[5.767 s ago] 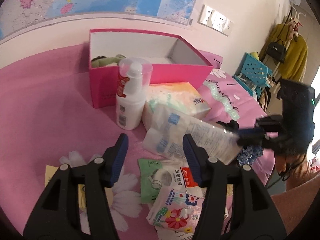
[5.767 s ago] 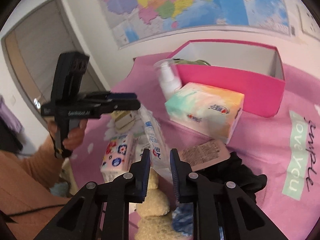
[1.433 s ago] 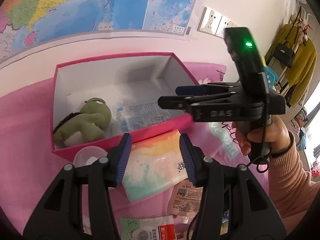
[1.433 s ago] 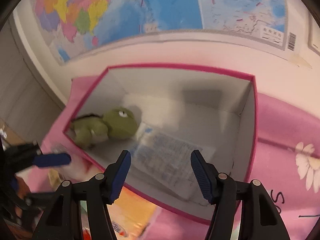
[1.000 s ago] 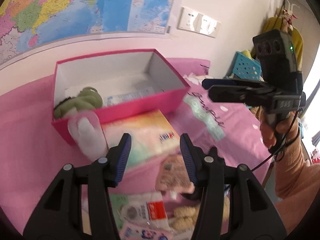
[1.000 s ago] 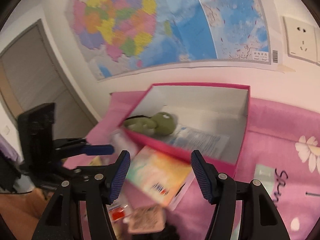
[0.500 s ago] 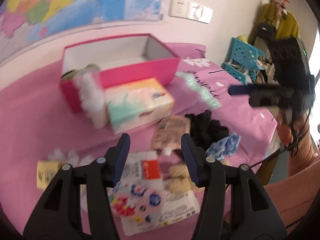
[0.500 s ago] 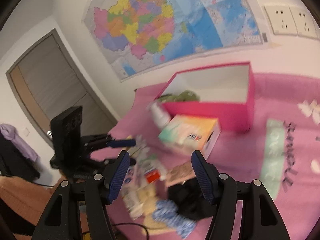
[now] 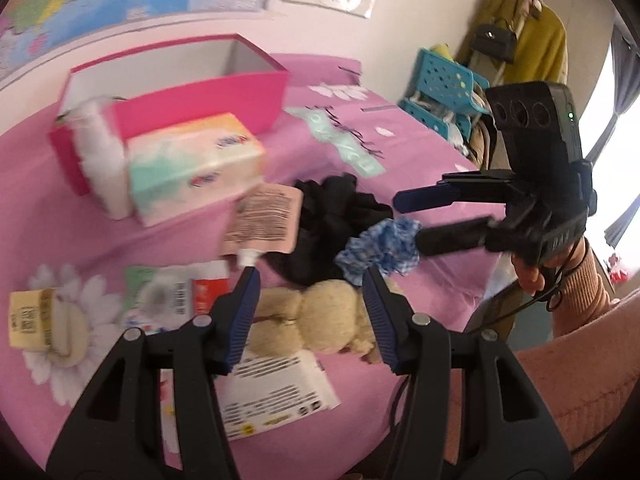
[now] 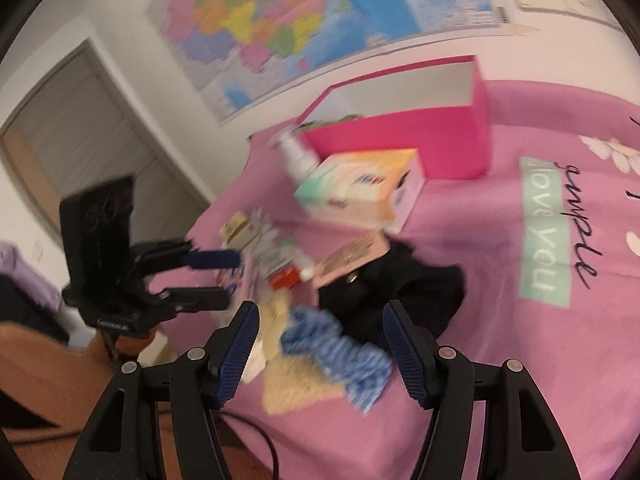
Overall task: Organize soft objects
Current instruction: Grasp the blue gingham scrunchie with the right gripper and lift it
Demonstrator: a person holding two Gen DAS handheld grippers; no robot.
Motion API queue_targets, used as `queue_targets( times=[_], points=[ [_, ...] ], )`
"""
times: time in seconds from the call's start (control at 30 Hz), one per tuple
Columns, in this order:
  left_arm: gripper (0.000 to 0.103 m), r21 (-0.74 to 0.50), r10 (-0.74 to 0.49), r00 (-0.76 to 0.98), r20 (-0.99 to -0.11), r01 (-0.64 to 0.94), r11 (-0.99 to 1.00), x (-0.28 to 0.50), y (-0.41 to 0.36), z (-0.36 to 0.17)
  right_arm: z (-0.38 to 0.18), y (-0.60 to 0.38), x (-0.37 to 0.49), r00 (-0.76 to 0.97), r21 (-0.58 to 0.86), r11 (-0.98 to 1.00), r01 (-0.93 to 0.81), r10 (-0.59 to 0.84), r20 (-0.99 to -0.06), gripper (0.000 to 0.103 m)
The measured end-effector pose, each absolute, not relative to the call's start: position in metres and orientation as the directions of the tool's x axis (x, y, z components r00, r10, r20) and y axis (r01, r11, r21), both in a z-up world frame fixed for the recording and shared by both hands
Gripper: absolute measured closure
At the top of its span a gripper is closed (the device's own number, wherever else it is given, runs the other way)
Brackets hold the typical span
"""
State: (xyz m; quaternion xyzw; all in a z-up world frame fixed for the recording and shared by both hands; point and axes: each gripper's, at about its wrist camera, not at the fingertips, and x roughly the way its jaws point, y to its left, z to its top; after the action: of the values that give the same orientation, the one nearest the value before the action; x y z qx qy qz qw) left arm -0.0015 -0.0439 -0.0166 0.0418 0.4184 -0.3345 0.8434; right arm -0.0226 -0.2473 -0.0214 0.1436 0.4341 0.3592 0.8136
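A pile of soft things lies on the pink bedspread. In it are a beige plush toy (image 9: 320,320), a blue-and-white cloth (image 9: 380,244) and a black cloth (image 9: 332,216). My left gripper (image 9: 312,300) hangs open just above the plush toy, touching nothing. My right gripper (image 10: 322,316) stands open over the blue-and-white cloth (image 10: 340,356), beside the black cloth (image 10: 400,292); its pads grip nothing. The pink box (image 9: 200,96) stands at the back, its inside mostly hidden. Each view shows the other gripper: the right gripper (image 9: 410,222) and the left gripper (image 10: 228,278).
A tissue pack (image 9: 192,164) and a white bottle (image 9: 100,160) stand before the box. A pink sachet (image 9: 264,216), flat packets (image 9: 172,292) and a yellow-labelled item (image 9: 36,320) lie near the pile. The bed's edge is close on the right, with a blue basket (image 9: 444,80) beyond.
The clear pack once held in my right gripper now lies in the pink box. Both grippers have drawn back from the box and sunk toward the pile of cloths and the plush toy.
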Motion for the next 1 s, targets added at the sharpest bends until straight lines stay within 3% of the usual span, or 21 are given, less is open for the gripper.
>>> queue_targets(
  times=[0.17,0.3,0.4,0.6,0.83,1.0],
  points=[
    [0.048,-0.217,-0.541,0.383,-0.748,0.630,0.746,-0.002,-0.060,-0.024,-0.033,-0.235,-0.028,0.364,0.483,0.738,-0.472,0.662,-0.655,0.041],
    [0.048,-0.244,-0.571,0.346,-0.744,0.655,0.715,0.004,-0.072,-0.026,-0.034,-0.237,-0.028,0.383,0.463,0.746,-0.479,0.652,-0.654,0.078],
    [0.048,-0.240,-0.575,0.339,-0.744,0.669,0.704,0.009,-0.083,-0.026,-0.029,-0.238,-0.028,0.398,0.449,0.748,-0.489,0.649,-0.648,0.089],
    [0.048,-0.233,-0.602,0.340,-0.722,0.700,0.675,0.022,-0.100,-0.017,-0.009,-0.251,-0.022,0.444,0.490,0.725,-0.483,0.686,-0.576,0.092],
    [0.071,-0.207,-0.618,0.419,-0.665,0.692,0.692,0.048,-0.100,0.019,0.033,-0.255,-0.001,0.481,0.490,0.677,-0.549,0.735,-0.477,0.092],
    [0.073,-0.182,-0.594,0.482,-0.644,0.658,0.731,0.076,-0.096,0.041,0.055,-0.255,0.029,0.520,0.446,0.687,-0.574,0.726,-0.450,0.092]
  ],
)
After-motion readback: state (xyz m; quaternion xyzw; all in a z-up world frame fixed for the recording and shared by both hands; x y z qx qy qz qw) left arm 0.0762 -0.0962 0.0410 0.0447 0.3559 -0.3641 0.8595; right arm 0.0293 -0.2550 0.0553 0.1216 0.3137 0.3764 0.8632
